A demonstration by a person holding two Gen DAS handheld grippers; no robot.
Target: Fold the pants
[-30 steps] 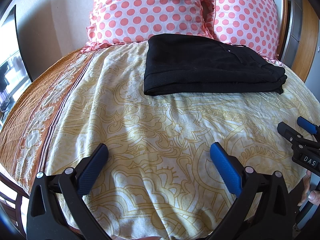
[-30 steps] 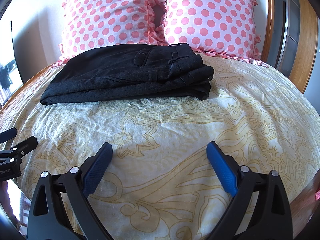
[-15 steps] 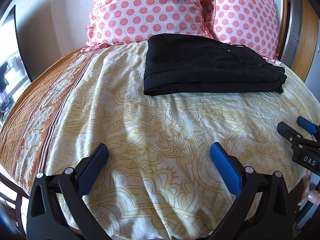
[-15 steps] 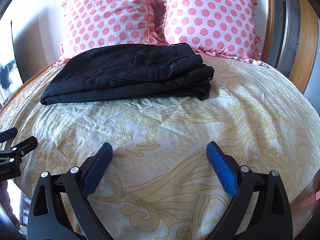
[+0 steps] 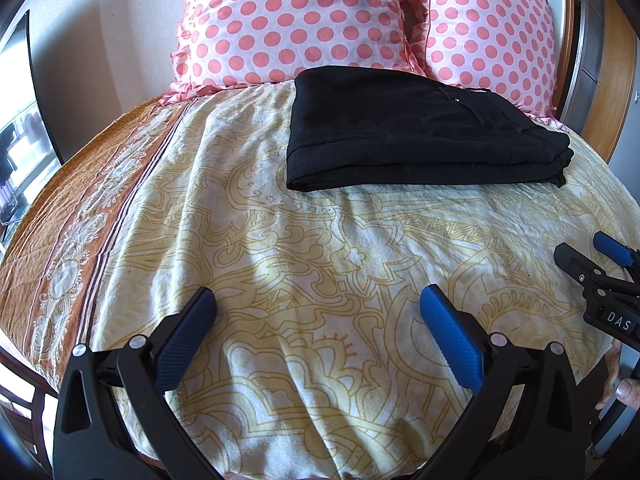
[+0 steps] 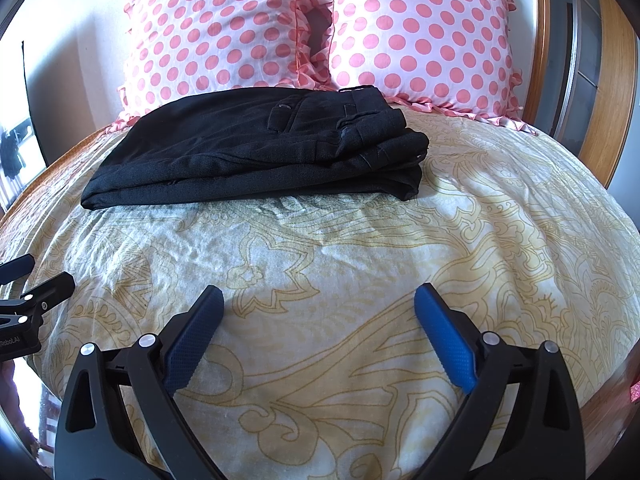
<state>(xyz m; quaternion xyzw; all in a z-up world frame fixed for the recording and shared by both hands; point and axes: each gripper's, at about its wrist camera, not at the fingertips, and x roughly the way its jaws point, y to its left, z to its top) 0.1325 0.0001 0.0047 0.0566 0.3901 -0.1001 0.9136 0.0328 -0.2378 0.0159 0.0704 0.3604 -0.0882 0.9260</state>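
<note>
Jaws: we see both pairs spread wide, with nothing between the blue pads.
Left gripper point(image 5: 318, 304): it hovers over the near part of the bed, fingers pointing toward the pillows; its textured blue pads point(image 5: 452, 336) sit apart above bare cloth.
Right gripper point(image 6: 316, 304): we find it in the same pose, released and empty, above the near part of the bed; in the left wrist view it shows at the right edge, with a label reading "DAS".
Hand: in the left wrist view we glimpse fingertips point(image 5: 626, 390) at the lower right edge, beside the right gripper's body.
Bedsheet point(image 5: 320, 260): cream cloth with a yellow scroll pattern, lightly wrinkled; an orange-brown patterned border point(image 5: 60, 248) runs along its left side.
Black pants point(image 6: 260, 152): we note them folded into a compact stack of layers, lying flat on the bedsheet well beyond both grippers, at the far end just in front of the pillows. The waistband end with belt loops and a pocket faces right; the smooth folded edge faces left.
Pillows: two pink polka-dot pillows with ruffled edges, left one point(image 6: 216, 28) and right one point(image 6: 420, 28), stand side by side behind the pants.
Headboard point(image 6: 544, 60): a wooden frame rises at the far right.
</note>
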